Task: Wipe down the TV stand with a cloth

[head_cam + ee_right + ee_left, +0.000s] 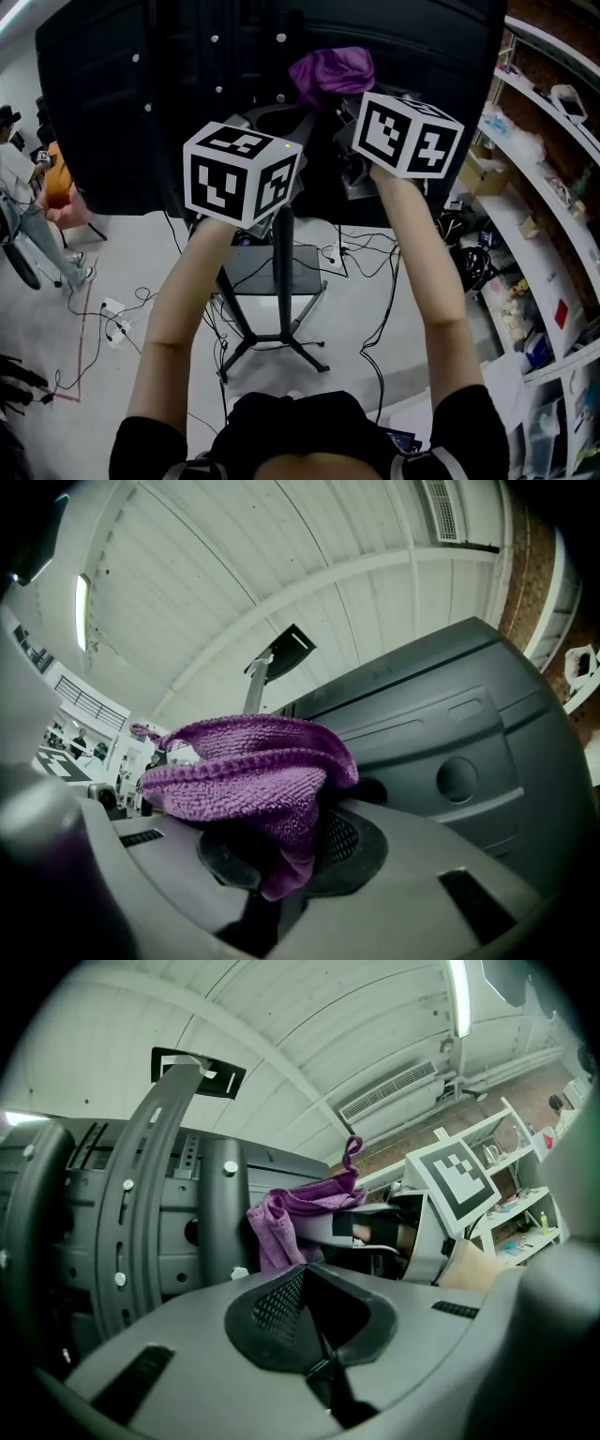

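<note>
My left tool [311, 1321] has its jaws pressed together with nothing between them, and it is held up in front of the TV's dark back panel [103, 103]. Below, between my forearms, the TV stand [281, 281] rises on its pole from splayed legs on the floor. The purple cloth [246, 778] sits bunched up high, close to the back panel. My right tool [281, 860] has it, jaws clamped on a fold. Shelves [548, 187] line the right side.
</note>
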A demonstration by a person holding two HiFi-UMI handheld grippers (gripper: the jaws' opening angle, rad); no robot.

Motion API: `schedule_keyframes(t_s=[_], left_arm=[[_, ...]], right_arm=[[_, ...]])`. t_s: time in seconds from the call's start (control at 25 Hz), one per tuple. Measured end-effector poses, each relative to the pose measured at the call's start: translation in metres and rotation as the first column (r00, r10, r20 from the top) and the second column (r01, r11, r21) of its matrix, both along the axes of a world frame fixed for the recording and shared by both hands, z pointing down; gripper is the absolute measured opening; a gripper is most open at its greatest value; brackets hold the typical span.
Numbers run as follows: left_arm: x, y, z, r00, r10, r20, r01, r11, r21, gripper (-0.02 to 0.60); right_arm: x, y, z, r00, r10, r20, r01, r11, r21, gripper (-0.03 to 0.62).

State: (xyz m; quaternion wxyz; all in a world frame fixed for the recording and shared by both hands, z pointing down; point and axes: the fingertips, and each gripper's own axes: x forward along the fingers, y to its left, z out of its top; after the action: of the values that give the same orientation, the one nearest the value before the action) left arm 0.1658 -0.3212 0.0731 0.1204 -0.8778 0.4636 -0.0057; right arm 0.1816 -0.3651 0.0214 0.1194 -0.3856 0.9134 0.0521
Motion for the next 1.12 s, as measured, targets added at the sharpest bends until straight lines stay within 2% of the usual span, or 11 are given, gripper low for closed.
schedule_keyframes(t_s=[0.2,0.44,1.12], left_arm=[[-0.013,-0.004,0.007,1.000,-0.030,-0.001,0.030,0.999,-0.013,0.006],[-0.003,-0.011,0.011,1.000,-0.008,0.004,0.008,1.000,-0.024,0.006],[0.077,-0.029,0.013,0.991,0.133,0.017,-0.133,0.991,-0.036,0.006]], right_arm=[[-0.017,-0.011,0.010,1.000,0.003,-0.007,-0.003,1.000,-0.022,0.064],[-0.009,-0.019,0.015,1.000,0.028,-0.014,-0.028,0.999,-0.032,0.064],[0.069,-0.024,0.018,0.990,0.138,-0.006,-0.138,0.990,-0.030,0.064]])
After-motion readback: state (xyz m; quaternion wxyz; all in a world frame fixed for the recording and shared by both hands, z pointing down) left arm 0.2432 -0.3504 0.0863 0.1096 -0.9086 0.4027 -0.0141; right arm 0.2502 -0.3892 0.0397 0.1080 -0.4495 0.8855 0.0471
